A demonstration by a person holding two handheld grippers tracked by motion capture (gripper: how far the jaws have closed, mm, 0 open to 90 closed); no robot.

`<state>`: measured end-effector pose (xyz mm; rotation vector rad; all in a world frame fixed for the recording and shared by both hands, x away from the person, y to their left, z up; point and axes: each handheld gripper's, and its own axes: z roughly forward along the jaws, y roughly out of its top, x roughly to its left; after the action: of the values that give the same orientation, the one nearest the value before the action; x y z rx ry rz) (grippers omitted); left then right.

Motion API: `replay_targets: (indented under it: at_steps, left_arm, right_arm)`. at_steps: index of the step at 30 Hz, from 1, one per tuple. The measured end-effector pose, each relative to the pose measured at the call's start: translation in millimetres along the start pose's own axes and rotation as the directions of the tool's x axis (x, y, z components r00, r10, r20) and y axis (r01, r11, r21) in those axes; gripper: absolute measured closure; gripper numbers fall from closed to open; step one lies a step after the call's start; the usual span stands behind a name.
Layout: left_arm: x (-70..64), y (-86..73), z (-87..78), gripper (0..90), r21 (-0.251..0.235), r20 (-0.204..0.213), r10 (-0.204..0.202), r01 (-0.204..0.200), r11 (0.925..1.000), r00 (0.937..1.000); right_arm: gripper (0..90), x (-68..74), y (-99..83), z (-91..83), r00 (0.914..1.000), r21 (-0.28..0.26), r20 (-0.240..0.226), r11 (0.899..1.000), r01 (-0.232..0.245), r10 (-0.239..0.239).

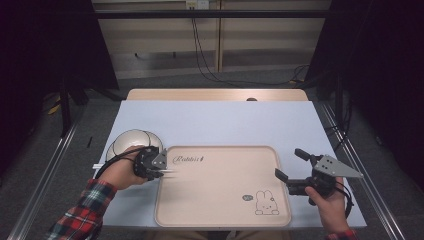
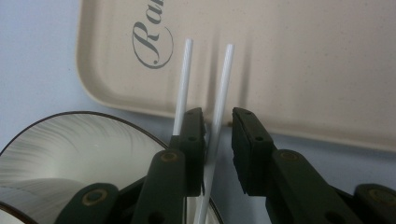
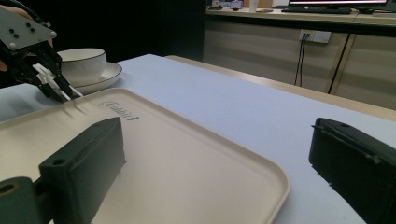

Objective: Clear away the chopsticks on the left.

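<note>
My left gripper (image 1: 161, 171) (image 2: 218, 114) hovers at the left edge of a beige tray (image 1: 220, 190) (image 2: 303, 70) (image 3: 187, 172). Two white chopsticks (image 1: 170, 171) (image 2: 224, 74) point onto the tray. One runs between the jaws, lying against the left jaw with a gap to the right jaw. The other passes outside the left jaw. From the right gripper view, the left gripper (image 3: 51, 88) tilts down with the stick tips (image 3: 74, 95) at the tray. My right gripper (image 1: 288, 162) (image 3: 217, 140) is open and empty, just right of the tray.
A white bowl (image 1: 134, 140) (image 3: 84, 58) (image 2: 70, 154) on a plate (image 3: 105, 74) stands at the left, just behind my left hand. The light blue tabletop (image 1: 215, 120) stretches back behind the tray. Metal rails (image 1: 370, 185) run along both table sides.
</note>
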<state>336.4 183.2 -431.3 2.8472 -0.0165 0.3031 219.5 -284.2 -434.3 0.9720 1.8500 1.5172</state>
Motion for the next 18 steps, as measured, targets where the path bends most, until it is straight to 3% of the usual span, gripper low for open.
replay_targets:
  at_steps: [3,6,8,11,12,17,18]
  left_arm:
    - [0.1,0.7,-0.7,78.0,0.01,0.0,0.008,-0.008,0.9999,1.0]
    - [-0.6,1.1,-1.2,82.4,0.007,-0.006,-0.012,0.012,0.9999,0.9999]
    - [0.1,1.7,-1.7,83.3,0.015,-0.005,0.004,-0.004,0.9999,1.0]
    - [-0.5,2.6,-2.4,86.3,0.011,0.001,-0.019,0.019,0.9998,0.9998]
    - [-0.5,2.4,-2.6,86.3,-0.012,0.009,-0.038,0.038,0.9992,0.9992]
    - [1.2,5.9,-12.4,86.9,-0.031,-0.021,-0.028,0.028,0.9991,0.9994]
    - [0.5,7.1,-15.2,86.9,-0.05,-0.017,-0.05,0.05,0.9975,0.9986]
  right_arm:
    - [2.7,-0.3,-0.3,0.2,0.9999,0.003,0.0,1.0,0.01,-0.01]
    - [2.8,-0.3,-0.3,0.2,1.0,0.003,0.001,1.0,0.009,-0.009]
    - [2.8,-0.3,-0.2,0.0,1.0,0.003,-0.002,1.0,0.007,-0.007]
    - [2.7,-0.1,-0.1,0.0,1.0,0.001,0.001,1.0,0.001,-0.001]
    - [2.7,-0.1,-0.1,-0.1,1.0,0.001,0.001,1.0,0.002,-0.002]
    - [2.7,-0.1,-0.1,0.0,1.0,0.002,0.0,1.0,0.001,-0.001]
    - [2.7,-0.2,-0.2,-0.1,1.0,0.004,-0.001,1.0,0.004,-0.004]
